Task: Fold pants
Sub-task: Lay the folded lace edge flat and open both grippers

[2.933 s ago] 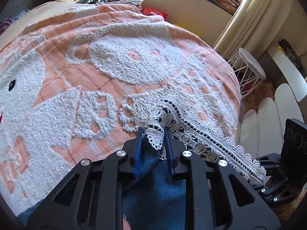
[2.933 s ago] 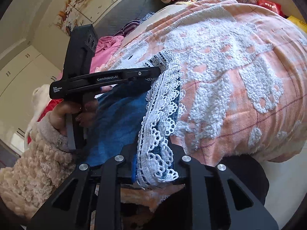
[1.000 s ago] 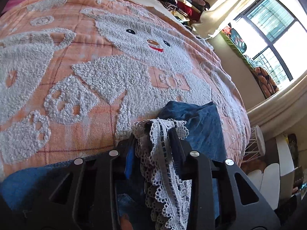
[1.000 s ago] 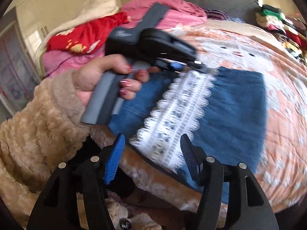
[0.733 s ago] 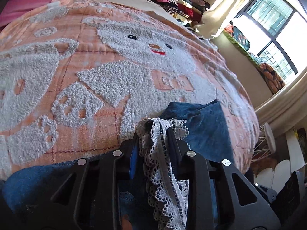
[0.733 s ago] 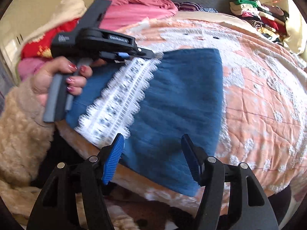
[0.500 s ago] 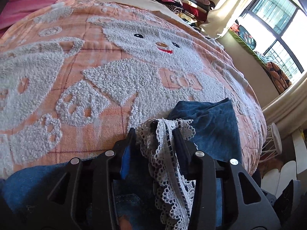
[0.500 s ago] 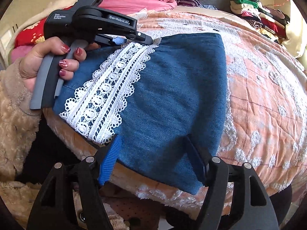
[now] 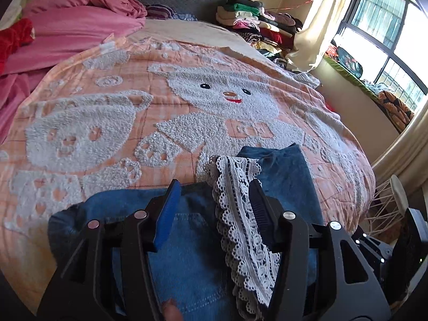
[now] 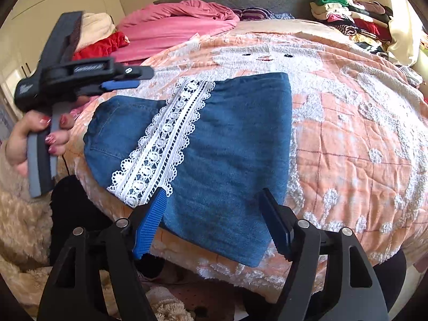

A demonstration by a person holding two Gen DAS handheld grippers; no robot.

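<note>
Two grippers, both spread wide and holding nothing: right gripper (image 10: 212, 219) hovering at the near edge of the bed, fingers straddling the folded hem; left gripper (image 9: 212, 200) just above the cloth, lace running between its open fingers without being pinched. Folded denim pants (image 10: 230, 144) lying flat on the bedspread (image 10: 361, 139) at its near edge, one corner hanging slightly over the side, white lace trim (image 10: 163, 139) on top, slanting from that edge toward the middle. Probably set down so close to keep the bundle within easy reach for a last smoothing or another fold; open fingers suggest a release, with the fold judged largely made. Seen in the right wrist view, left gripper (image 10: 125, 77) held off to the side of the pants, above the bed's left edge, clear of the cloth. Beyond, only open bedspread with its fluffy bear motif, nothing blocking the work. Farther back, pink bedding (image 9: 69, 26) at the far left corner, stacked clothes (image 9: 256, 18) by the far right corner, curtain (image 9: 318, 26) and window (image 9: 388, 34) to the right. White wire stool (image 9: 396, 195) beside the bed's right edge, well apart from the pants.
</note>
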